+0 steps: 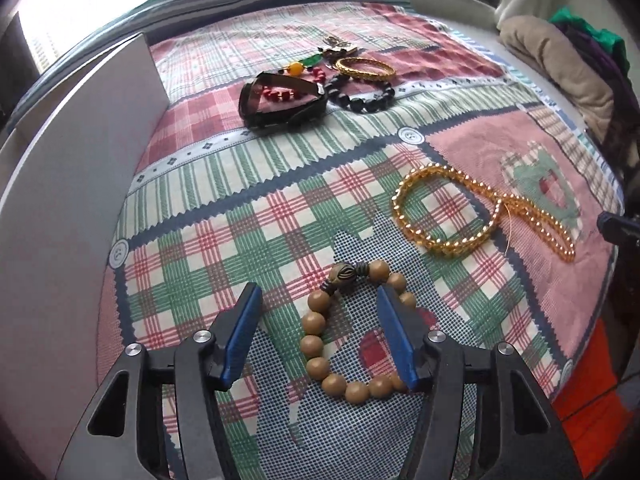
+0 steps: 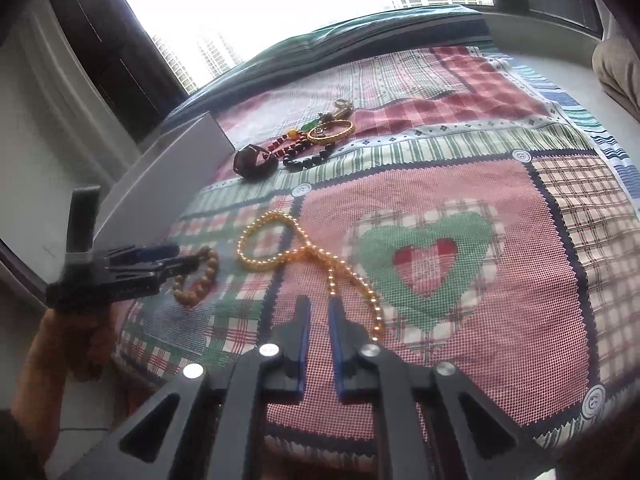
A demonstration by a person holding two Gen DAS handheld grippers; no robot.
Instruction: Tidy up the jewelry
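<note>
1. The left gripper (image 1: 318, 334) is being held low over the patchwork cloth (image 1: 192, 264), its jaws released and spread wide around one side of the wooden bead bracelet (image 1: 320, 354); one blue pad is lying over the bracelet's far arc, the other is standing clear of the beads on bare cloth.
2. For a sound pick, the jaws are best lowered until the pads are bracketing a single run of beads and then closed gently, since round beads on elastic are judged likely to roll out of a slanted pinch.
3. In the right wrist view the left gripper is being carried nearly level and pointed across the cloth, with the person's left hand (image 2: 86, 332) wrapped under its handle.
4. The right gripper (image 2: 318, 322) is being held just short of the amber bead strand (image 2: 280, 240), whose tail is running past the outer side of one jaw; the jaws are only narrowly parted and nothing is being gripped between them.
5. Beyond both pairs of jaws, the dark tray (image 1: 280, 100) is sitting with red beads (image 1: 278, 94) in it, and a black bead bracelet (image 1: 362, 94) and a gold bangle (image 1: 364, 68) are lying beside it.
6. To the left of the jaws, a white box wall (image 1: 92, 120) is standing at the cloth's edge.
</note>
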